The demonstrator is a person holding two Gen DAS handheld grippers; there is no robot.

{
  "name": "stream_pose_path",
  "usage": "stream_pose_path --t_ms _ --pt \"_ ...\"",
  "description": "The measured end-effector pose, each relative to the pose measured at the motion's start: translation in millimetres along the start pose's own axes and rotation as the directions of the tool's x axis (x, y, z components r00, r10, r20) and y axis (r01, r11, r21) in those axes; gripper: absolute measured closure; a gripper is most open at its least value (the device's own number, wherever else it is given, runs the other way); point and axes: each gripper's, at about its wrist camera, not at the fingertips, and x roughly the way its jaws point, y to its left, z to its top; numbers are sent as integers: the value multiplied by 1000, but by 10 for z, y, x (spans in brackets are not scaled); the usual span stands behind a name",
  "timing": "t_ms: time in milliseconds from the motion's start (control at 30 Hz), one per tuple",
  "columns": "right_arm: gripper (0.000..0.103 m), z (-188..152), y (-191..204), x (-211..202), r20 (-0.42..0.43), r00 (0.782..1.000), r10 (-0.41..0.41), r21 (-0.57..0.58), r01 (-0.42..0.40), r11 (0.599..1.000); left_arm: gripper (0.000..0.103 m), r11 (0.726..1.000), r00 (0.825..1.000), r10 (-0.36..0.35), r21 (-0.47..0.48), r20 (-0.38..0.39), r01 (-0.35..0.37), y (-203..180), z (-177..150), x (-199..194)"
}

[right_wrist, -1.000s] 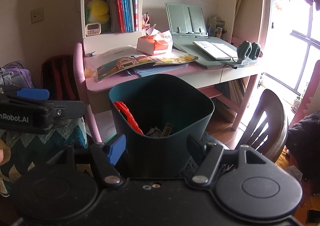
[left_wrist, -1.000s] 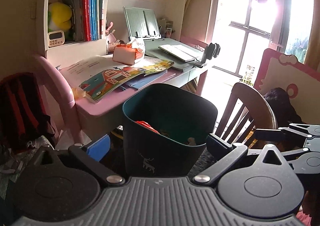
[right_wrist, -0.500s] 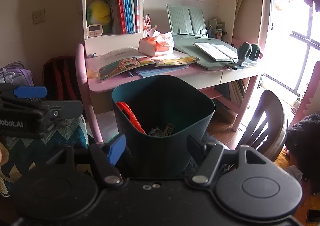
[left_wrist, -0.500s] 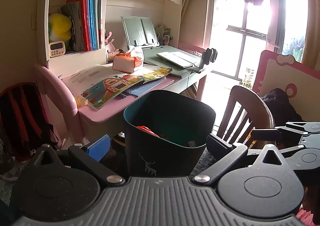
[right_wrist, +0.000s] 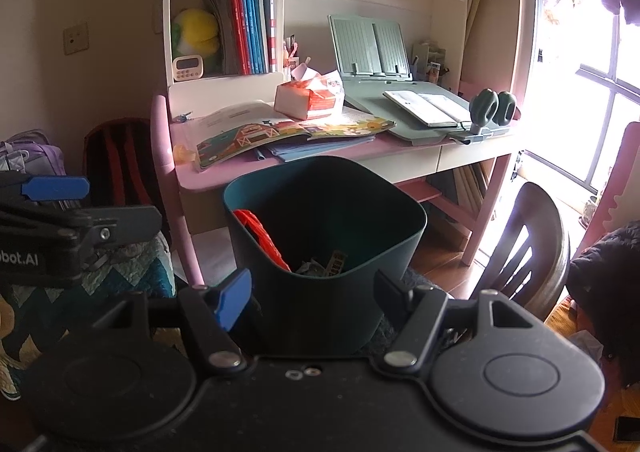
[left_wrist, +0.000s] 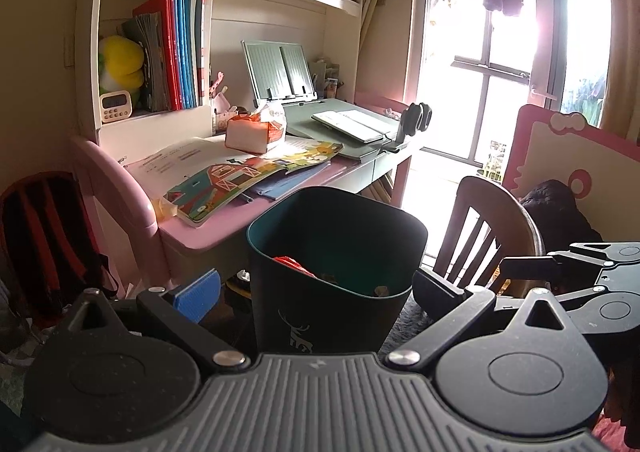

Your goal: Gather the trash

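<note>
Left hand-held gripper (left_wrist: 316,284) wide, empty – bin (left_wrist: 336,272) stands on floor just off bench (left_wrist: 208,228) front edge, orange wrapper (right_wrist: 260,236) and scraps already inside. Right hand-held gripper (right_wrist: 312,288) wide, empty. Yellow scrap (right_wrist: 180,153) at bench's left edge probably still to collect.

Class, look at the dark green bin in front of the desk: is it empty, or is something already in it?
Not empty. The bin holds an orange wrapper against its left wall and small scraps at the bottom.

Left gripper (left_wrist: 316,288) jaws wide, straddling dark teal bin (left_wrist: 336,276), not touching; orange wrapper (left_wrist: 294,266) inside, left wall.
</note>
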Motion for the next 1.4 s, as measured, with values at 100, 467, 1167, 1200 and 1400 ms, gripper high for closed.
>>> stream_pose_path --t_ms 100,467,1167,1200,1400 --pt "35 4 -17 -12 4 1000 6 3 -6 1000 0 1000 1000 3 -1 10 -3 2 -11 -22" --pt "35 -22 23 -60 10 1000 8 -14 -8 1000 0 997 998 52 51 26 -54 -97 -99 -44" --pt "35 -42 -4 -196 53 998 18 9 -18 1000 0 997 997 72 26 2 -72 -54 -163 -25" --pt "35 -44 -2 -209 60 998 17 9 -17 1000 0 997 998 70 25 2 -70 -53 -169 -30" --pt "35 -80 48 -253 72 997 15 -5 -15 1000 0 999 999 49 9 6 -49 -24 -206 -85"
